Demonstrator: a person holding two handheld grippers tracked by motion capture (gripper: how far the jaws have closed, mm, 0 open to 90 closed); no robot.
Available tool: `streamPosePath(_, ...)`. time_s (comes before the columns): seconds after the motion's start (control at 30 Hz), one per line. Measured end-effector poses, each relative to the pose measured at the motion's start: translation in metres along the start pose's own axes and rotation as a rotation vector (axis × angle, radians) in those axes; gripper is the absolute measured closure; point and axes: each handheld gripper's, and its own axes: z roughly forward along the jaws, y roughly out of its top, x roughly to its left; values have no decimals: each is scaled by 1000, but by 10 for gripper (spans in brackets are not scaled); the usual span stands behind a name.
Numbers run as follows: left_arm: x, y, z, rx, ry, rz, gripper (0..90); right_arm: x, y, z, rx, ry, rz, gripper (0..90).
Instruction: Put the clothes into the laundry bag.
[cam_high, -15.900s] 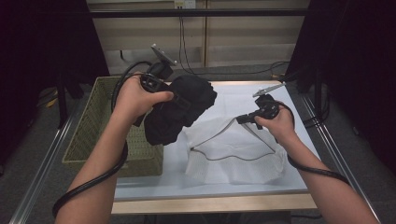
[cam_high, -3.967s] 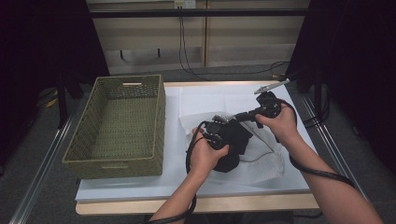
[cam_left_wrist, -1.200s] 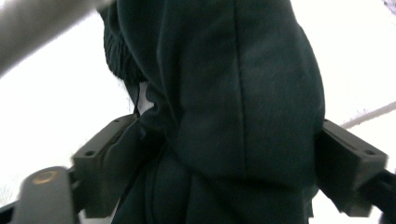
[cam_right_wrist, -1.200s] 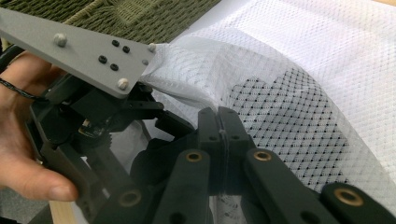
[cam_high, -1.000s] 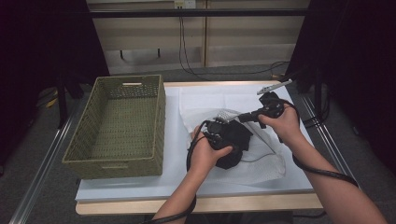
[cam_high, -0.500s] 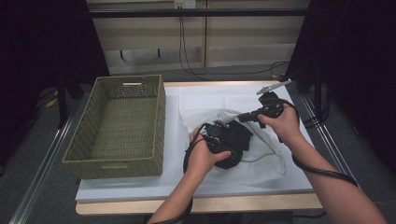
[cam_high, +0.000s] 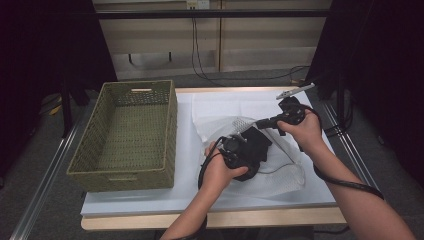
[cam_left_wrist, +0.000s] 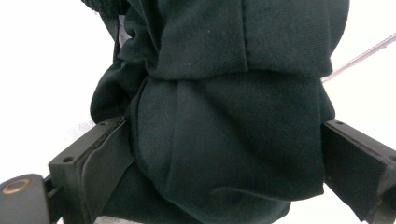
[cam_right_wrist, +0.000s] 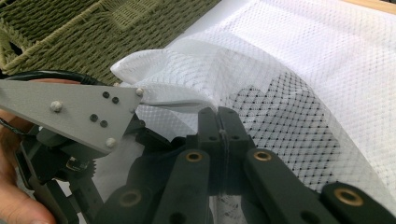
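Inside the mesh bag — left claw grips dark garment.

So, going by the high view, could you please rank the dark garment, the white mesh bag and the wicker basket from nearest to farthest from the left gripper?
1. Dark garment: between the left gripper's jaws.
2. White mesh bag: around and beneath it.
3. Wicker basket: apart, at the table's left.
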Motion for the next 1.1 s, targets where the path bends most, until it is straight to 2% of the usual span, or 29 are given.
streamPosePath(0.17, -2, -1, 2, 5, 20, 5, 119, -3, -5, 3, 4, 3, 10, 899)
streamPosePath(0.23, -3, -1, 1, 6, 24, 17, 180, -3, -6, 4, 7, 4, 8, 898)
streamPosePath(0.27, -3, -1, 1, 11, 16, 15, 222, -3, -6, 5, 8, 7, 9, 899)
streamPosePath(0.37, -3, -2, 0, 26, 28, 27, 367, -3, -7, 7, 9, -2, 10, 899)
streamPosePath(0.47, -4, -4, -1, 36, 37, 4, 474, -3, -7, 8, 10, -5, 11, 899)
streamPosePath(0.57, -5, -4, -2, 44, 15, -30, 569, -4, -5, 9, 10, -12, 16, 899)
streamPosePath(0.63, -6, -4, -3, 53, 15, -26, 620, -5, -5, 10, 8, -19, 18, 898)
streamPosePath(0.73, -6, -3, -3, 53, 7, -42, 645, -6, -4, 11, 6, -19, 22, 898)
streamPosePath(0.9, -4, -2, -6, 46, -32, -66, 668, -6, -4, 14, 12, -30, 28, 899)
streamPosePath(1.1, -3, 0, -16, 6, -51, -59, 690, -7, -4, 18, 13, -27, 27, 898)
